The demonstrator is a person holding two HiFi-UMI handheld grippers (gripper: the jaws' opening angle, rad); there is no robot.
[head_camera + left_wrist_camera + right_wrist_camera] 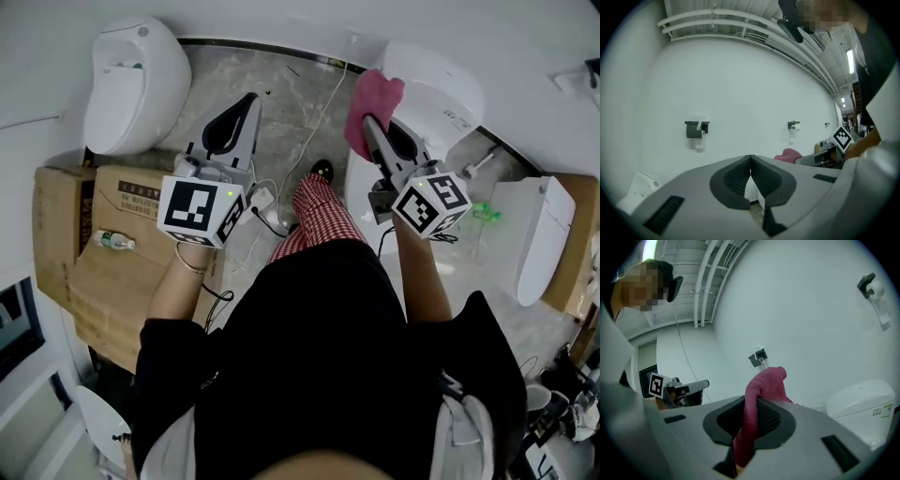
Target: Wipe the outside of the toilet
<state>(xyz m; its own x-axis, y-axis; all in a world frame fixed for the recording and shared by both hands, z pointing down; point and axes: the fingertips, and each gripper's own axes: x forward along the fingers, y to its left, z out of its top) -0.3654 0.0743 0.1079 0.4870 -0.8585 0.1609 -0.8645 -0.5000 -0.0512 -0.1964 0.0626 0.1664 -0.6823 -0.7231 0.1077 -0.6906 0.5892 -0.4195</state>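
Toilet (pixel 441 94) sits by right hand-held gripper (pixel 372 127) clamping pink cloth (pixel 373 94).

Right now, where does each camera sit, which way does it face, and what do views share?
Head view: on the person's head, looking steeply down at the toilet; shows forearms, left gripper, right gripper, a checked trouser leg.
Left gripper view: on the left gripper, along its shut jaws toward the white wall; right gripper at right.
Right gripper view: on the right gripper, along jaws clamping the pink cloth, toward the wall; left gripper at left.
Shared: all three show the pink cloth.
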